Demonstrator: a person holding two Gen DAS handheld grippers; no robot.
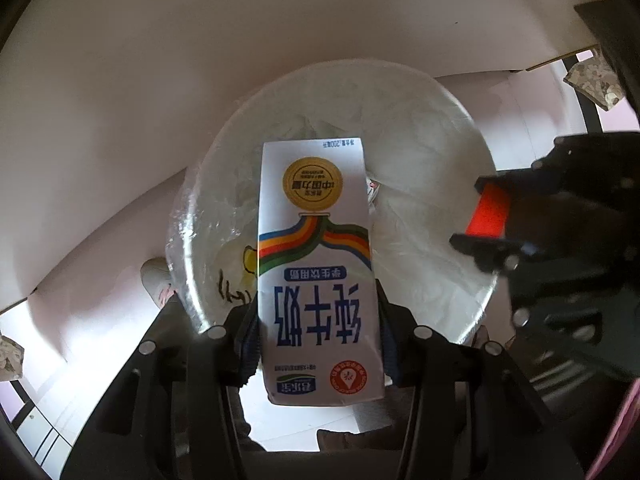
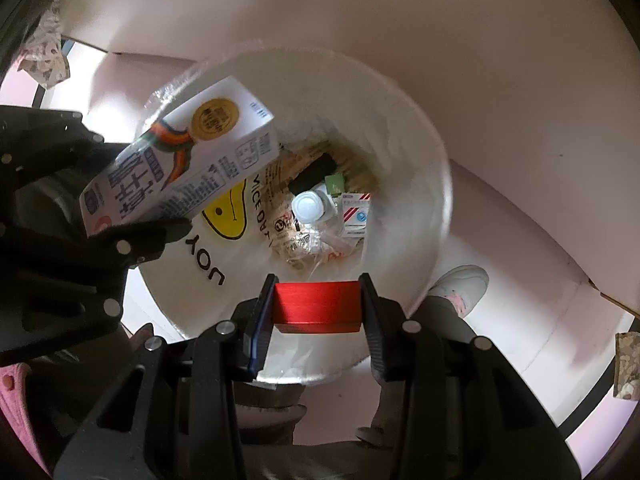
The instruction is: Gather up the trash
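A pale floor [image 2: 520,240] lay below me, with a white panel or wall [image 1: 160,80] curving behind the bin and dark-framed speckled patches at the far edges; a white shoe [image 2: 460,286] stood just beside the bin. The white lined bin [image 1: 440,160] sat directly beneath both tools, its mouth open and unobstructed. My left tongs [image 1: 318,344] were closed on the milk carton [image 1: 316,264], gripping its lower sides and holding it over the bin's mouth; my right tongs [image 2: 316,308] were closed on a red block [image 2: 316,304], above the bin's near rim. Down in the bin lay a clear bottle with a white cap [image 2: 307,206], a red-and-white box [image 2: 355,214], wrappers and a dark piece.
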